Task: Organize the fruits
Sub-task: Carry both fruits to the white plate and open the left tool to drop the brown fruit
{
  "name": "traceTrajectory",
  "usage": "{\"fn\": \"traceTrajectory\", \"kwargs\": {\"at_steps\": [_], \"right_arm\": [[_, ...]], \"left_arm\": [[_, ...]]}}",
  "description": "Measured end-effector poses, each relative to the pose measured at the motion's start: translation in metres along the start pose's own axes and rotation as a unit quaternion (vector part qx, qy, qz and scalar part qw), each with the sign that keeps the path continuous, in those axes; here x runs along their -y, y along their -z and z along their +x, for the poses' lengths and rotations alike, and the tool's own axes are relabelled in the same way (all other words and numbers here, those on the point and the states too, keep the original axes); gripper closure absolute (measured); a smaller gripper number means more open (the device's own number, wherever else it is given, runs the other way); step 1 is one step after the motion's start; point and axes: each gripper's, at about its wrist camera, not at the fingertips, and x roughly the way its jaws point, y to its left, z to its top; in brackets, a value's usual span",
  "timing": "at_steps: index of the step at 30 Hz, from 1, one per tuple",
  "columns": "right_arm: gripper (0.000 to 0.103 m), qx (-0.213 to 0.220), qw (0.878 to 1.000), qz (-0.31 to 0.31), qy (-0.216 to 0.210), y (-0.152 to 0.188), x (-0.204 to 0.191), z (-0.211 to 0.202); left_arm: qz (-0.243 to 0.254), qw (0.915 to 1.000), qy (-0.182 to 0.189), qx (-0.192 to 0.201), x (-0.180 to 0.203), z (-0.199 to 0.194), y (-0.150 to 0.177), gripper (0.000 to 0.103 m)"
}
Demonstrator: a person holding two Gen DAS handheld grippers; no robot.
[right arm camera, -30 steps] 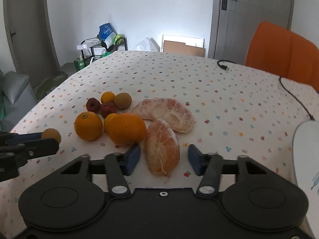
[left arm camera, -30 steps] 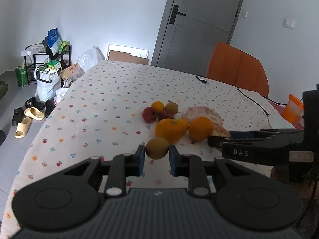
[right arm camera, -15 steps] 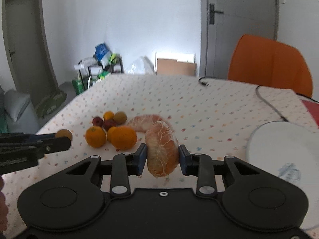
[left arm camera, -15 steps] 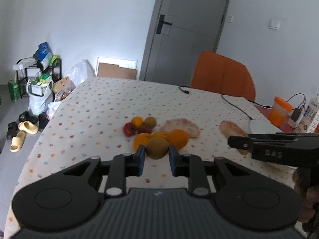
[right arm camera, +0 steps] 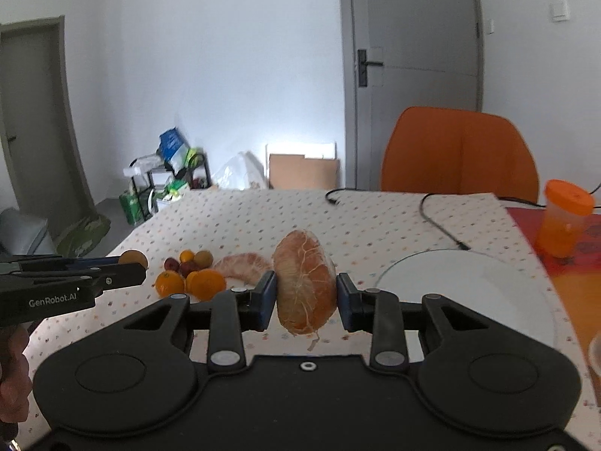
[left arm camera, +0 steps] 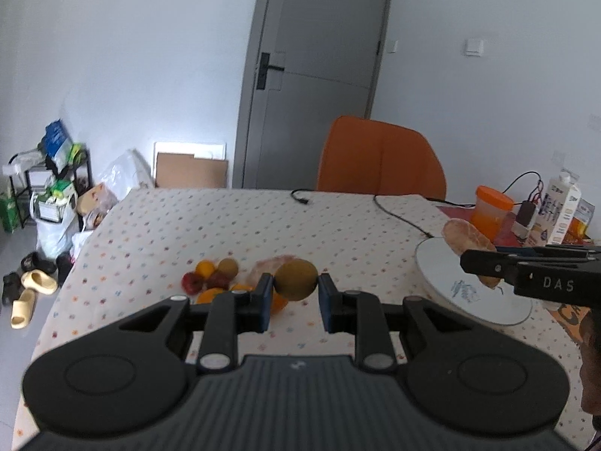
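Two fruits in hand, both clear of the tablecloth. Left gripper point(left arm camera: 295, 289): clenched on a small round brown-green kiwi-like fruit point(left arm camera: 296, 280), pinched across its middle, high above the pile. Right gripper point(right arm camera: 306, 295): clamped on a large peeled pomelo wedge with white pith netting point(right arm camera: 305, 287), gripped at its flanks, long axis upright, a shred of membrane hanging below.

Handling, kiwi-like fruit: light, firm-skinned, likely bruised by hard squeeze; round, so prone to roll on release. Handling, pomelo wedge: soft, juicy, membrane thin and easily torn; best taken at thick mid-body, not at tapered ends; gentle set-down advised.

Remaining on spotted white tablecloth point(left arm camera: 225, 233): second peeled pomelo wedge point(right arm camera: 244, 265), two oranges point(right arm camera: 204, 282), small red and brown fruits point(right arm camera: 188, 261) in a tight cluster.

Round white plate point(right arm camera: 469, 289): bare, just right of held wedge; probable destination.

Orange plastic cup point(right arm camera: 563, 221): beyond plate, well apart.
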Motion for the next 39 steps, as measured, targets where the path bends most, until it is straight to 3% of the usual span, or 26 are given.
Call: {"fn": "traceTrajectory", "kwargs": {"at_steps": [21, 39], "right_arm": [[0.071, 0.026, 0.998, 0.043, 0.049, 0.012, 0.056, -0.025], [0.071, 0.001, 0.992, 0.082, 0.092, 0.031, 0.101, -0.018]], "left_arm": [[0.05, 0.9977, 0.044, 0.016, 0.058, 0.021, -0.02, 0.079], [0.089, 0.9893, 0.113, -0.027, 0.126, 0.074, -0.025, 0.079]]}}
